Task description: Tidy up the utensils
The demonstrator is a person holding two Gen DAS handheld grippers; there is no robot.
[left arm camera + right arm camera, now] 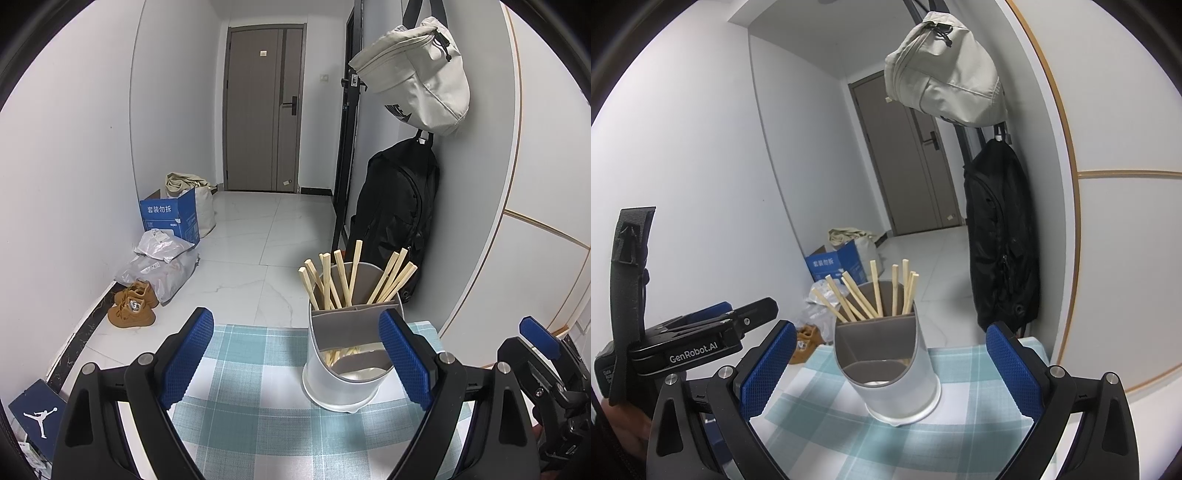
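Observation:
A grey-and-white utensil holder [341, 373] stands on a teal checked cloth [251, 384]. Several wooden chopsticks [354, 280] stand in its rear compartments; the front compartment looks empty. My left gripper [295, 354] is open and empty, with the holder just inside its right finger. In the right wrist view the holder [886, 369] with chopsticks [875, 295] sits between the fingers of my right gripper [890, 365], which is open and empty. The left gripper's body [690, 343] shows at the left there; the right gripper [543, 339] shows at the right edge of the left wrist view.
The table's far edge drops to a white tiled floor [251, 236]. On the floor at left are brown shoes [133, 306], plastic bags and a blue box [170, 218]. A black backpack [395, 218] and beige bag [417, 74] hang on the right wall.

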